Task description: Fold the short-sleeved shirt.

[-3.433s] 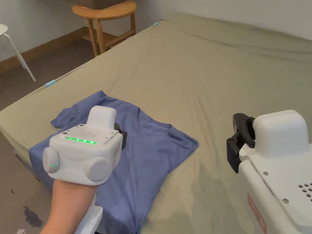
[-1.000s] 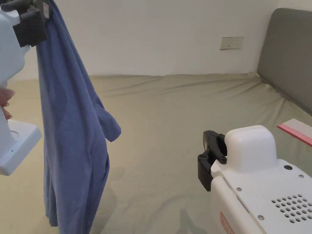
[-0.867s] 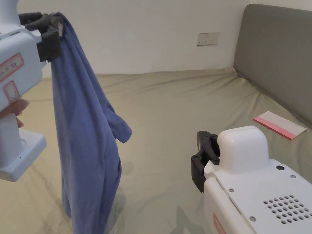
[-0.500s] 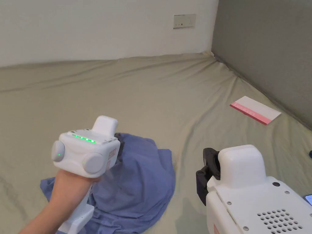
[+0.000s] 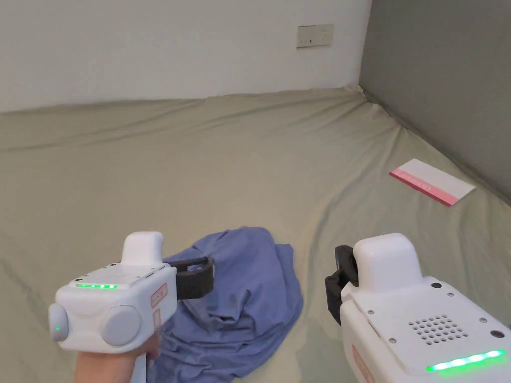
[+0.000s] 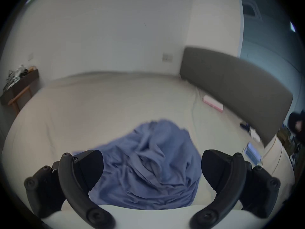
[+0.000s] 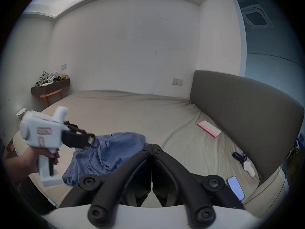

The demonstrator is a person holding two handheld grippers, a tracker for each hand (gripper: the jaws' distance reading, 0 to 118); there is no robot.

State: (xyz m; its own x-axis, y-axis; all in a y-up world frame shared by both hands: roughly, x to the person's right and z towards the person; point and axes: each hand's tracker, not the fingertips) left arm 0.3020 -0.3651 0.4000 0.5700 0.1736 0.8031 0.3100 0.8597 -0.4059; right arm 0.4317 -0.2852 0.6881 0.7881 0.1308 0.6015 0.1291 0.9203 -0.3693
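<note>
Head view: a blue short-sleeved shirt (image 5: 239, 294) lies crumpled in a heap on the bed (image 5: 249, 164), the left hand-held gripper (image 6: 151, 171) poised over it with jaws wide and empty, the right hand-held gripper (image 7: 151, 166) closed on nothing beside it. Spreading it flat likely comes first; collar, sleeves and hem are lost in the folds.

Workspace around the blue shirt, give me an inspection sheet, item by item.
Surface: bed sheet, wrinkled.
Job's things: blue shirt lies crumpled in a heap, unfolded.
Clutter: pink-edged card, phone, dark and white items near the headboard.
Grippers: left gripper open, above the shirt; right gripper shut, empty.
Cables: thin cord at the bed's edge.
Surroundings: white wall, wooden stool, cluttered shelf.
</note>
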